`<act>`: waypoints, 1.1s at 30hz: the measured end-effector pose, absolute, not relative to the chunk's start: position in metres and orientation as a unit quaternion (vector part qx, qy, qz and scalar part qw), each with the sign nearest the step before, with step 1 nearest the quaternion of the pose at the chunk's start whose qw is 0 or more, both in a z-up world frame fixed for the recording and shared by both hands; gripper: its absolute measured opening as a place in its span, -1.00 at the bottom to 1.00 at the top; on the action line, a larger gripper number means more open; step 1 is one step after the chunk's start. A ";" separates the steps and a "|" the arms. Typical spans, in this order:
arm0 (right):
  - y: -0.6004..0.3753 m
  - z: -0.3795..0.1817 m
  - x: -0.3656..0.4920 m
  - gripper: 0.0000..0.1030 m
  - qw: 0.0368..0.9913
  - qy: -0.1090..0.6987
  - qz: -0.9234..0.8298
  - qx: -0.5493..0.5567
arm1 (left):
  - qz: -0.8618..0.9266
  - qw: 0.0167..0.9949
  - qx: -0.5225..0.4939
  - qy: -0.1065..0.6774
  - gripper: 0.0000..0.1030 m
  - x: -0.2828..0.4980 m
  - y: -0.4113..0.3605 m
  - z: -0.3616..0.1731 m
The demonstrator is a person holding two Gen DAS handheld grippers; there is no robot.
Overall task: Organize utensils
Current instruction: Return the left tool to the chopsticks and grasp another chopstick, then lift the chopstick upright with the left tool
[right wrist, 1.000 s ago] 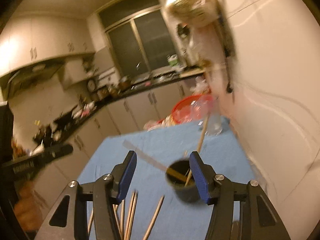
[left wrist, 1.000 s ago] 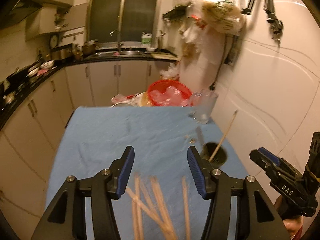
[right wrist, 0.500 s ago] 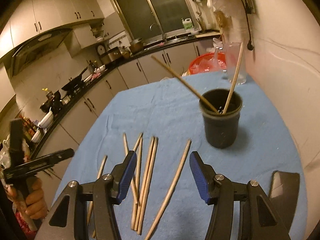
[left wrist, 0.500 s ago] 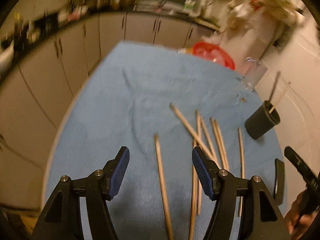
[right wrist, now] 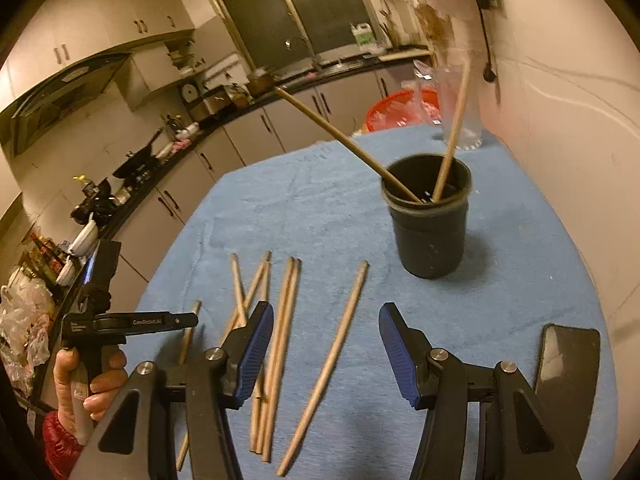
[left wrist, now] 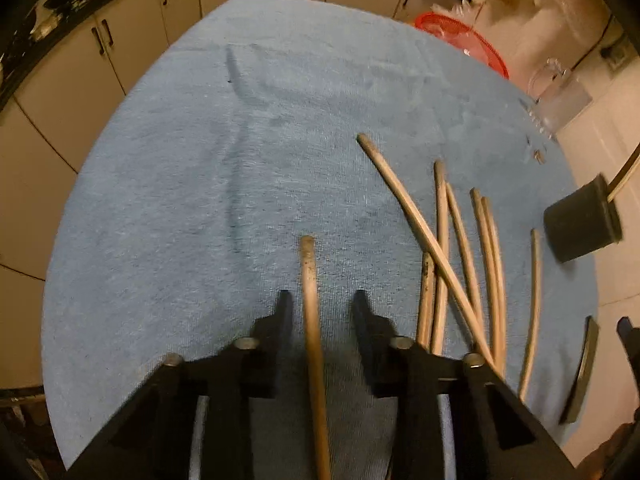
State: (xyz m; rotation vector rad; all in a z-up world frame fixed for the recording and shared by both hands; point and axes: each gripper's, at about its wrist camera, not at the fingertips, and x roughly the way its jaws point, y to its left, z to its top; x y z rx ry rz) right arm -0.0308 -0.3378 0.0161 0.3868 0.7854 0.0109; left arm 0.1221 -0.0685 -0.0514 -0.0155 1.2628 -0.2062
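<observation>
Left black gripper (left wrist: 320, 304) is closing its jaws around one long wooden chopstick (left wrist: 312, 320) lying on the blue cloth (left wrist: 200, 160), pads not yet touching; right gripper (right wrist: 326, 344) stays spread above another.

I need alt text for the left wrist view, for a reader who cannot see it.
The left gripper is closing around a single wooden chopstick that lies between its jaws on a blue cloth. More loose chopsticks lie crossed to the right, near a black cup at the table's edge.
</observation>
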 end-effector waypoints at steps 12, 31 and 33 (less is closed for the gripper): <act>-0.329 -0.029 0.042 -0.24 0.860 0.475 -0.043 0.180 | -0.064 0.816 0.009 0.575 -0.85 0.101 -0.056 -0.054; -0.294 -0.050 0.109 -0.85 0.848 0.520 -0.043 0.096 | -0.089 0.815 0.002 0.573 -0.85 0.124 -0.053 -0.051; -0.294 -0.038 0.100 -0.85 0.857 0.502 -0.025 0.112 | -0.101 0.820 -0.010 0.564 -0.85 0.123 -0.048 -0.044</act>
